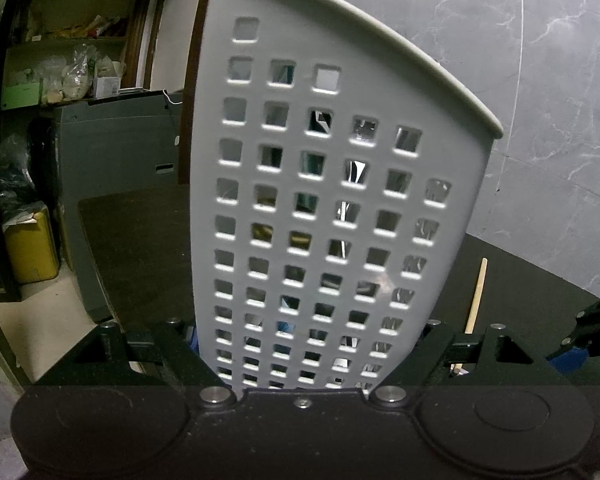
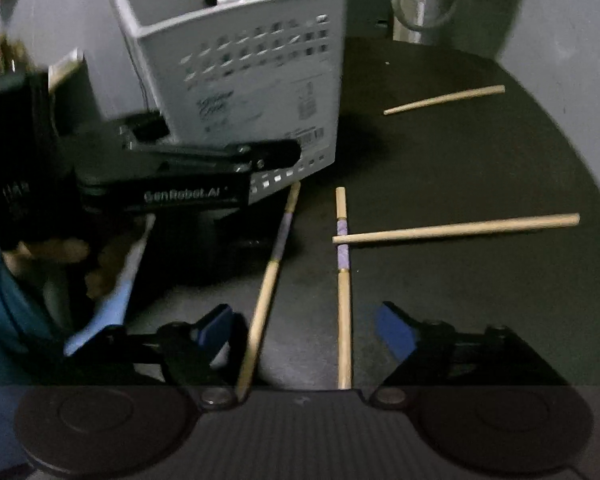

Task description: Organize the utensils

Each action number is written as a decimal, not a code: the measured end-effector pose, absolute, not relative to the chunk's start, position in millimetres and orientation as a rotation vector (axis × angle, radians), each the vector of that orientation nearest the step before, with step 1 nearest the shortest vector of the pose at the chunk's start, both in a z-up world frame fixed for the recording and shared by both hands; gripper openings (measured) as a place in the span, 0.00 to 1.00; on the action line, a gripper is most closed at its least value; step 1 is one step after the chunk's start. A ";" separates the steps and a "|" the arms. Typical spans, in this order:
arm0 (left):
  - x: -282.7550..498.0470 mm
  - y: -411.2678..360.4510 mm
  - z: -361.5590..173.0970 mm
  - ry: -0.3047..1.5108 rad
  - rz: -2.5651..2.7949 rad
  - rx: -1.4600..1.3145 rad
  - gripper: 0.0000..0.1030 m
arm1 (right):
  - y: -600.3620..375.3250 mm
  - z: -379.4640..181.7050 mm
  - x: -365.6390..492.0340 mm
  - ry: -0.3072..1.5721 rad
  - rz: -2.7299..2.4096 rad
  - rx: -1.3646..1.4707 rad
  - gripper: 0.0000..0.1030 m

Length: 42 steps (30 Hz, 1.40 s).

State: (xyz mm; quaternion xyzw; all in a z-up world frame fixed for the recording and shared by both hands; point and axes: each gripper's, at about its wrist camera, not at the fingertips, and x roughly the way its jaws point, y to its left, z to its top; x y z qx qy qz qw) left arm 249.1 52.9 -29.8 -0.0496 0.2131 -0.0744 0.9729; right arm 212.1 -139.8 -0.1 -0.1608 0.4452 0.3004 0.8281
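Note:
A white perforated utensil holder (image 1: 324,184) fills the left wrist view, and my left gripper (image 1: 308,340) is shut on its lower part. In the right wrist view the holder (image 2: 252,92) stands tilted on the dark table (image 2: 460,160) with metal utensils in it, the left gripper (image 2: 220,160) clamped near its base. My right gripper (image 2: 306,330) stands open above the table. Two purple-banded chopsticks (image 2: 342,300) (image 2: 266,292) lie between its blue pads (image 2: 396,332), untouched. A plain chopstick (image 2: 456,228) lies across one of them, and another (image 2: 444,99) lies farther back.
A metal cup (image 2: 424,8) stands at the table's back right against the grey marbled wall. A hand in a blue sleeve (image 2: 4,312) holds the left gripper. Left of the table are a grey box (image 1: 116,152), cluttered shelves (image 1: 68,40) and a yellow container (image 1: 32,248).

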 end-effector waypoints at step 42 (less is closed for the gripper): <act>250.5 54.9 -34.5 0.428 -0.156 -0.108 0.80 | -134.1 11.9 251.0 1.057 0.634 -0.381 0.13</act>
